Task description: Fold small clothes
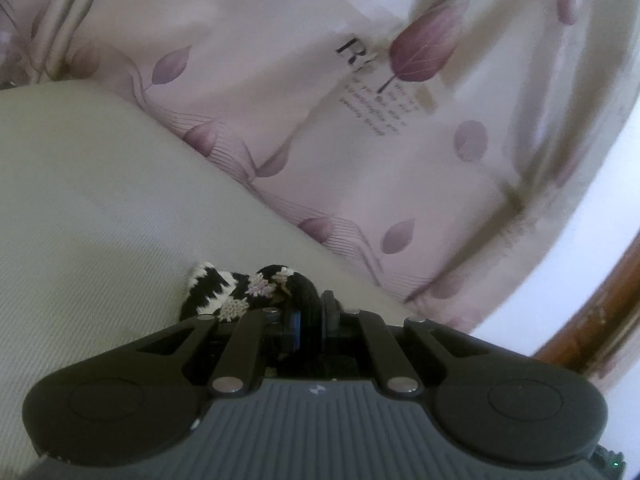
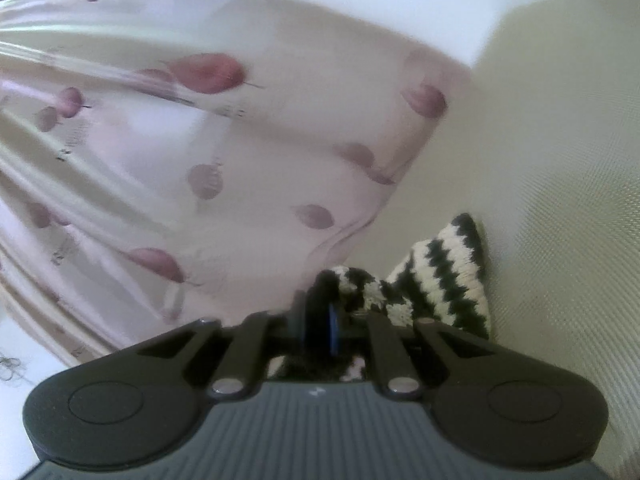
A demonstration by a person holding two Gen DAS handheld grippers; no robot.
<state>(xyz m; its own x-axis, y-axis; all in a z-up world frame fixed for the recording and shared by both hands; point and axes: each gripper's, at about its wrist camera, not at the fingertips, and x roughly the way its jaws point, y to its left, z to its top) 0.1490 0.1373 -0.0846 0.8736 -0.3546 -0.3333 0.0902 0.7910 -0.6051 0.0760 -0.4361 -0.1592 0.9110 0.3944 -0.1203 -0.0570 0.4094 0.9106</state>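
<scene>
Left wrist view showed a small black-and-white knitted garment (image 1: pixel 236 292), soft, light and floppy by the look of it, best taken by its edges, pinched in the clenched left gripper (image 1: pixel 310 314) over the cream bedcover (image 1: pixel 100 200). Right gripper (image 2: pixel 320 320) likewise clamped the knit (image 2: pixel 440 276) beside a leaf-print sheet (image 2: pixel 200 160). Most of the garment hung hidden beneath both grippers, and blur hid its shape.

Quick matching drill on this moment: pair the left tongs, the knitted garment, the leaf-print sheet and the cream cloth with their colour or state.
Column one:
1. left tongs
2. knitted garment
3. leaf-print sheet
4. cream cloth

Column two:
A. plain, fine woven ribbing
B. shut on knit fabric
C. pink with purple leaves and lettering
D. black and white zigzag stripes

Pairs: 1-B, 2-D, 3-C, 4-A
</scene>
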